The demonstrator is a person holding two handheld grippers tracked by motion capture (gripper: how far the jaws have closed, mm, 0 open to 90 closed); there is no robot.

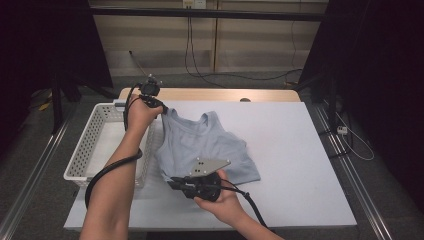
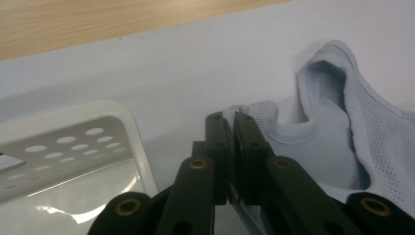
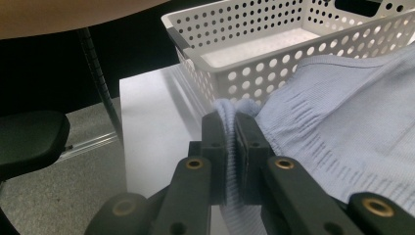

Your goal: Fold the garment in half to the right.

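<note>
A light blue sleeveless top lies folded on the white table, right of a basket. My left gripper is shut on the top's far shoulder strap, lifting that corner slightly; in the left gripper view the mesh cloth bunches between and beside the jaws. My right gripper is shut on the top's near left corner by the hem; the ribbed fabric is pinched at the tips.
A white perforated basket stands at the table's left side, close against the top; its wall is right behind the right gripper. A wooden strip runs along the far edge. Cables trail on the floor beyond.
</note>
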